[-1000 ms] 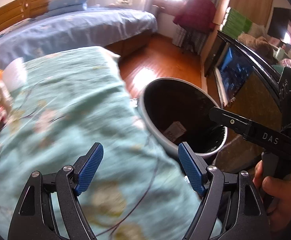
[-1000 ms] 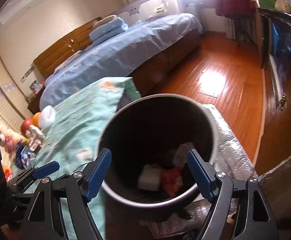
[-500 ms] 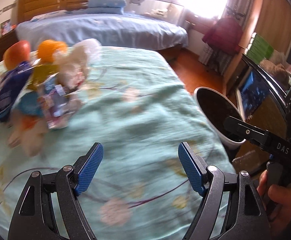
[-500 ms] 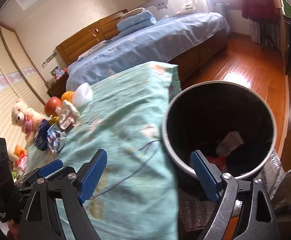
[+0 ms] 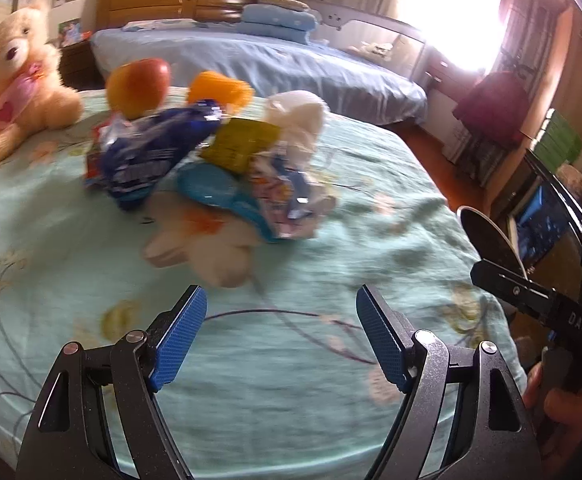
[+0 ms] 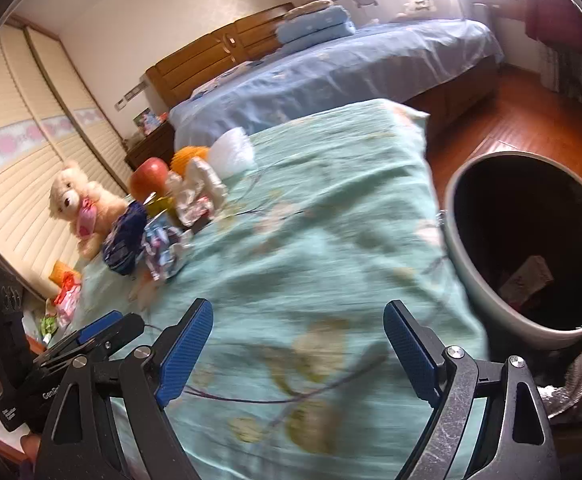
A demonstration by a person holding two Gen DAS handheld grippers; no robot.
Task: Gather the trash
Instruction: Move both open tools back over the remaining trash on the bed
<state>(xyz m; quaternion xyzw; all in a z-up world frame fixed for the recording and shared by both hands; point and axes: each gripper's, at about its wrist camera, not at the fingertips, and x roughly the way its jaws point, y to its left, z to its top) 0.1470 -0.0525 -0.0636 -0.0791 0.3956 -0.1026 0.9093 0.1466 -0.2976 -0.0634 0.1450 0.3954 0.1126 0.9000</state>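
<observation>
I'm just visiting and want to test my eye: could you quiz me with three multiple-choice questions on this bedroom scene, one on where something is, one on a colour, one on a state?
1. Where does the teddy bear sit?
A. on the teal cover
B. inside the bin
C. on the floor

2. What colour are the left gripper pads?
A. red
B. blue
C. green

3. How is the right gripper?
A. shut on a wrapper
B. open, holding nothing
C. shut on the apple

Answers: 1 A, it rests on the teal cover beside the litter pile; 2 B, both pads are blue; 3 B, only cover shows between its fingers.
</observation>
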